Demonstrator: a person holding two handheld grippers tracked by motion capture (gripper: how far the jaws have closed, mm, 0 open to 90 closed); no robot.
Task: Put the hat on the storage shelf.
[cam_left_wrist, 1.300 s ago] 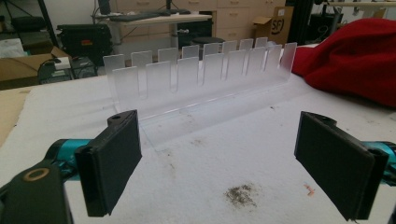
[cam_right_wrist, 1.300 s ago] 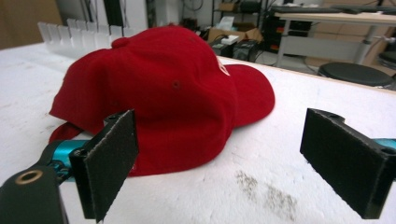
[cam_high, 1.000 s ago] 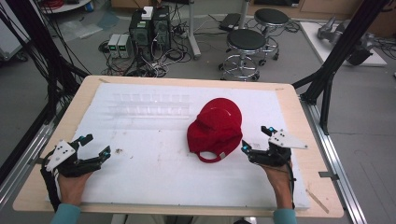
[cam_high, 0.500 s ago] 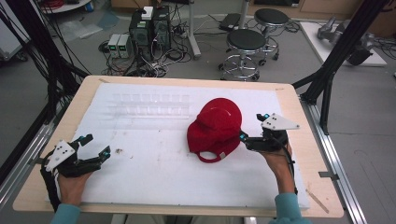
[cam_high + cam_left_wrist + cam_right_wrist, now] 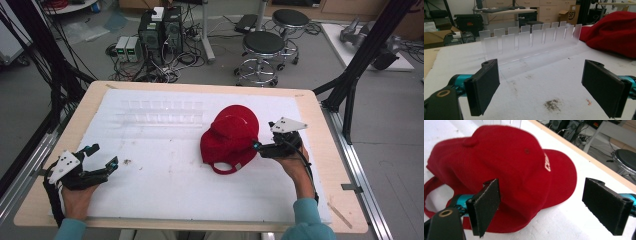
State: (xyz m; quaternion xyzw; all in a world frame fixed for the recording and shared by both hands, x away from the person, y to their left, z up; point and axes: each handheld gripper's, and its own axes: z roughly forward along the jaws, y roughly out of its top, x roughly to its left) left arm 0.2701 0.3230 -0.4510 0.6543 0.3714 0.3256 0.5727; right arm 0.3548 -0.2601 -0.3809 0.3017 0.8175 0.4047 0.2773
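The red cap lies on the white tabletop, a bit right of the middle. The right hand-held gripper is right beside it, jaws spread wide and holding nothing. The left hand-held gripper is far off, spread wide too.

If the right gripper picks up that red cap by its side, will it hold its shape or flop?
The red cap looks like soft cloth with a creased crown, so the crown would probably sag or fold between the pads. Its brim lies flat and smooth, so it is likely stiffer. It seems light, and on the white padded mat it would probably slide, not roll.
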